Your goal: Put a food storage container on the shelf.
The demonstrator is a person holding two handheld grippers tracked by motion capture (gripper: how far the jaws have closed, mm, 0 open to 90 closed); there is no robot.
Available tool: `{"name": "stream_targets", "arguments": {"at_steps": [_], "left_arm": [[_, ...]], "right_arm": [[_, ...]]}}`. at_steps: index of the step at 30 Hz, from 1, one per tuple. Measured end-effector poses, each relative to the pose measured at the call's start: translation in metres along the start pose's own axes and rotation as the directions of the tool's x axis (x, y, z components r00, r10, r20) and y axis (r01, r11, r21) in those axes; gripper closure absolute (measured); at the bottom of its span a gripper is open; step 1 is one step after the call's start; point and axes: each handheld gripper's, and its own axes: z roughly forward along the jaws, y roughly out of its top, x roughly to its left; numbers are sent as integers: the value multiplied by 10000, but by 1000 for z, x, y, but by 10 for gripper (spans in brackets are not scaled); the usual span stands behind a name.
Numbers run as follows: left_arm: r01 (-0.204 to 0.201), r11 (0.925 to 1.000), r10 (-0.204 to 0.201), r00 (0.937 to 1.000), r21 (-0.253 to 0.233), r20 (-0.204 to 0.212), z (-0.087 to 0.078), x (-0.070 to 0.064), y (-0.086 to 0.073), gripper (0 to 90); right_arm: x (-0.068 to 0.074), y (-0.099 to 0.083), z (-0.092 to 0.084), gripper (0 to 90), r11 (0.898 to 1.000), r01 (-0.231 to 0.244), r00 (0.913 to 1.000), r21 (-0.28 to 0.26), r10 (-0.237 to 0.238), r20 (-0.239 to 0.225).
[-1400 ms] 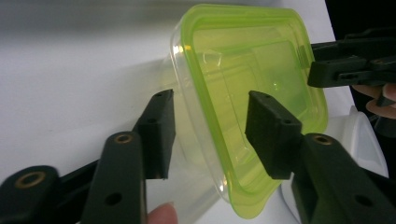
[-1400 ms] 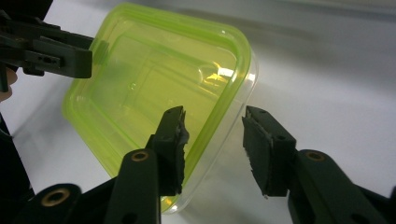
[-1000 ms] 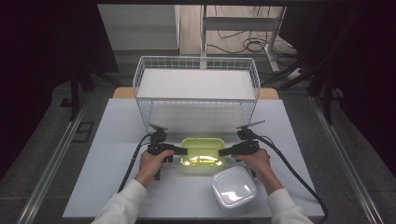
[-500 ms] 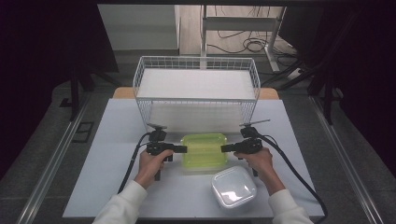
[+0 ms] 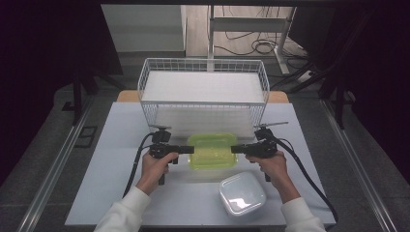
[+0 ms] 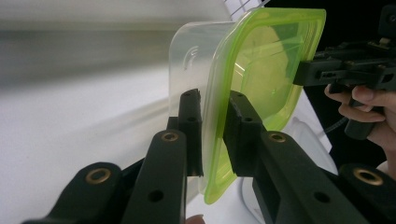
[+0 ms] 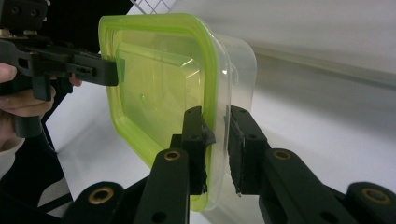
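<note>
Carrying step, by the look of it: green-lidded container point(image 5: 212, 151) gripped at both ends, left gripper point(image 5: 189, 150) and right gripper point(image 5: 235, 149) each clenched on its rim, held over the tabletop point(image 5: 111, 159) just in front of the wire basket point(image 5: 203, 104). Next move likely needs both hands travelling level together. Count: two containers, the other a clear container point(image 5: 242, 193) near the right hand; one basket.

Table surface point(image 6: 70, 116) behind container point(image 6: 261, 70) motion-blurred; wire basket point(image 7: 149, 5) cut off by top edge.
</note>
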Motion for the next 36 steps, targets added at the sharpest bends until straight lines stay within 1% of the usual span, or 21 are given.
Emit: {"name": "stream_targets", "arguments": {"at_steps": [2, 4, 11, 13, 16, 20, 21, 22, 23, 24, 26, 27, 28, 30, 33, 36], "left_arm": [[-43, 10000, 44, 10000, -66, 18, -2, -1, 0, 781], [-130, 9997, 131, 9999, -187, 7, -6, -3, 2, 781], [-445, 9979, 447, 9990, -470, 19, -14, -12, 5, 782], [-513, 9971, 515, 9987, -560, 26, -16, -15, 7, 783], [-579, 9957, 588, 9982, -718, 116, -19, -18, 9, 782], [-828, 9924, 845, 9963, -905, 145, -26, -26, 15, 783], [-828, 9924, 845, 9963, -905, 145, -26, -26, 15, 782], [-994, 9907, 1008, 9949, -929, 105, -29, -30, 20, 782], [-994, 9907, 1008, 9949, -929, 105, -29, -30, 20, 782], [-1127, 9886, 1142, 9934, -998, 94, -32, -34, 24, 782], [-1168, 9878, 1186, 9929, -1028, 110, -33, -36, 26, 782], [-1225, 9863, 1248, 9921, -1101, 137, -36, -40, 30, 783], [-1225, 9863, 1248, 9921, -1101, 137, -36, -40, 30, 782], [-1373, 9832, 1392, 9902, -1205, 72, -41, -45, 35, 782], [-1476, 9804, 1498, 9887, -1302, 68, -46, -49, 40, 782], [-1473, 9792, 1504, 9886, -1394, 114, -50, -52, 45, 782]], "right_arm": [[4, 2, -2, 766, 9998, 174, 9998, -59, -173, 80], [7, 3, -3, 766, 9996, 251, 9997, -142, -250, 63], [13, 7, -10, 765, 9976, 452, 9990, -516, -454, -42], [15, 8, -14, 767, 9961, 575, 9983, -670, -576, 6], [20, 11, -19, 767, 9930, 751, 9972, -907, -743, 120], [25, 16, -26, 766, 9883, 970, 9953, -1181, -966, 84], [25, 16, -26, 766, 9883, 970, 9953, -1181, -966, 84], [27, 19, -30, 766, 9853, 1041, 9945, -1353, -1045, 37], [27, 19, -30, 766, 9853, 1041, 9945, -1353, -1045, 37], [29, 22, -34, 765, 9821, 1143, 9934, -1497, -1145, 74], [31, 23, -36, 765, 9810, 1157, 9932, -1561, -1159, 77], [33, 27, -41, 765, 9773, 1228, 9923, -1725, -1240, 37], [33, 29, -43, 765, 9762, 1271, 9917, -1758, -1284, 35], [35, 32, -45, 765, 9738, 1358, 9906, -1822, -1368, 67], [40, 38, -49, 765, 9701, 1464, 9890, -1936, -1477, 81], [44, 43, -53, 764, 9668, 1559, 9875, -2023, -1576, 79]]}}
